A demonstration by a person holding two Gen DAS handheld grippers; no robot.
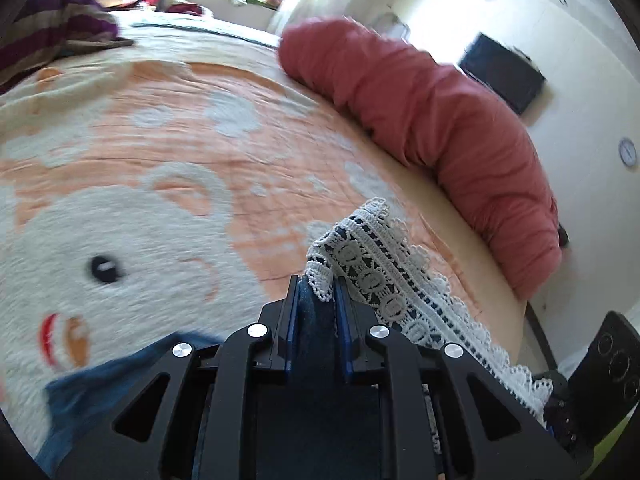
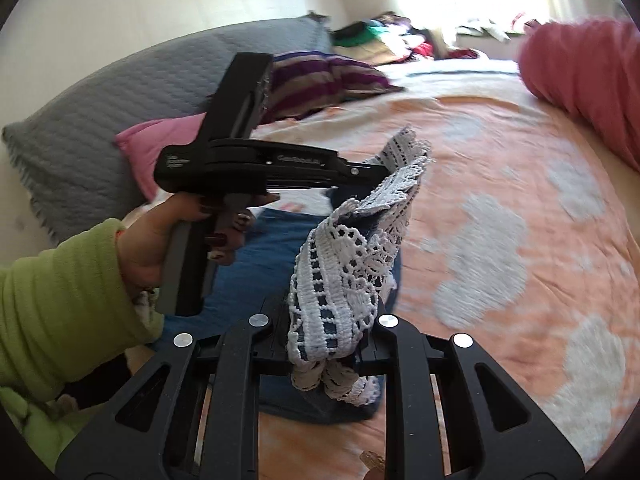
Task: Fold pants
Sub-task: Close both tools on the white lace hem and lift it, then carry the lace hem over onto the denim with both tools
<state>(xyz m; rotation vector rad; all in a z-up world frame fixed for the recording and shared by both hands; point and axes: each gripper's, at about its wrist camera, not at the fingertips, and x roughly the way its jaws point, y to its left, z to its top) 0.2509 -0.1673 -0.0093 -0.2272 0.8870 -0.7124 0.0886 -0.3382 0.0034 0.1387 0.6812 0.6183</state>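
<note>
The pants are blue denim (image 2: 264, 256) with a white lace hem (image 1: 384, 264). They lie partly on the orange and white bedspread (image 1: 200, 120). My left gripper (image 1: 316, 292) is shut on the hem and holds it above the bed. It also shows in the right wrist view (image 2: 380, 170), held by a hand in a green sleeve. My right gripper (image 2: 324, 344) is shut on another part of the lace hem (image 2: 340, 280). The two gripped ends hang close together, with denim draped below.
A long red bolster (image 1: 440, 120) lies along the bed's far edge. A striped pillow (image 2: 320, 76), a pink pillow (image 2: 160, 140) and a grey quilted cushion (image 2: 100, 120) sit at the head. Clothes are piled by the window (image 2: 400, 36).
</note>
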